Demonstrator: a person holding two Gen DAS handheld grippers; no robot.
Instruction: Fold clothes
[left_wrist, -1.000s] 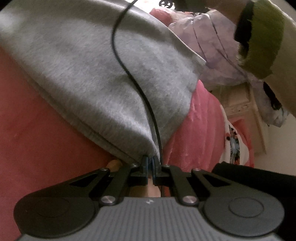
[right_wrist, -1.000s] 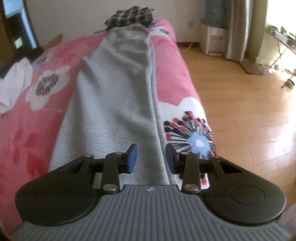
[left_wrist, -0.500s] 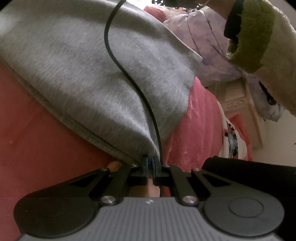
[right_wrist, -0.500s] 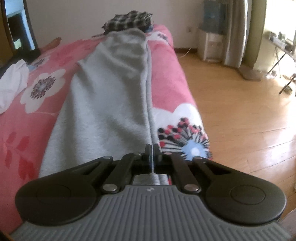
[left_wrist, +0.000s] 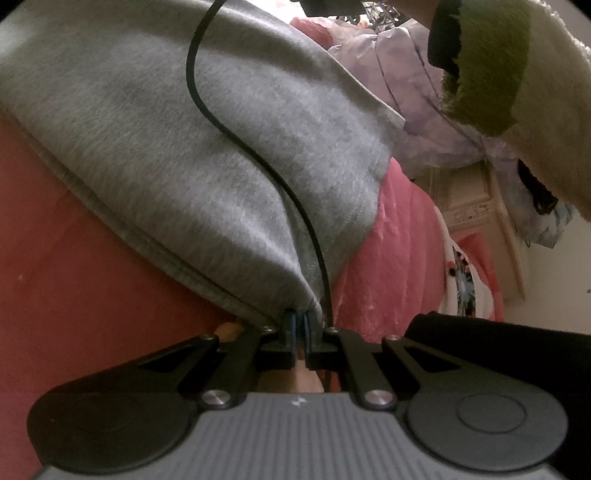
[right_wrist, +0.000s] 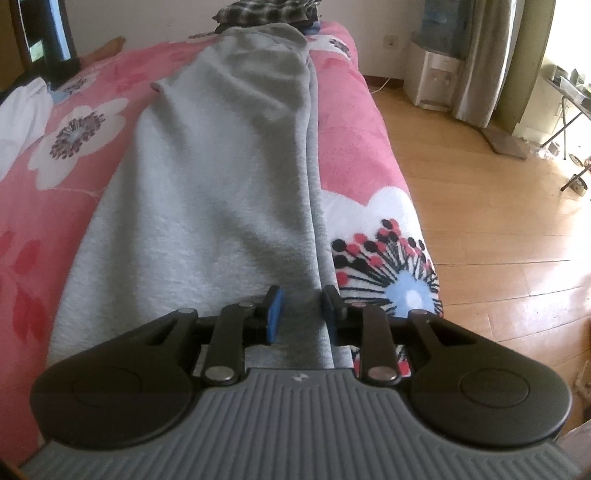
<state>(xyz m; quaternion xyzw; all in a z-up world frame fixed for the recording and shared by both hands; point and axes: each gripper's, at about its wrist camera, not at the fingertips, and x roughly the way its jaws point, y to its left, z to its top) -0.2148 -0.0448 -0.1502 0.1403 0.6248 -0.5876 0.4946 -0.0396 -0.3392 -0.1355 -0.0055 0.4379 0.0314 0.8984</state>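
A: Pinching the corner of the grey garment (left_wrist: 207, 147) with your left gripper (left_wrist: 300, 325), fingers pressed together on the hem — why?

B: Probably to anchor that end on the pink bedspread (left_wrist: 74, 277); a black cable (left_wrist: 258, 158) trails across the cloth.

A: And your right gripper (right_wrist: 301, 312)?

B: Its fingers stand apart, straddling the long folded edge, gripping nothing. The garment lies lengthwise along the bed.
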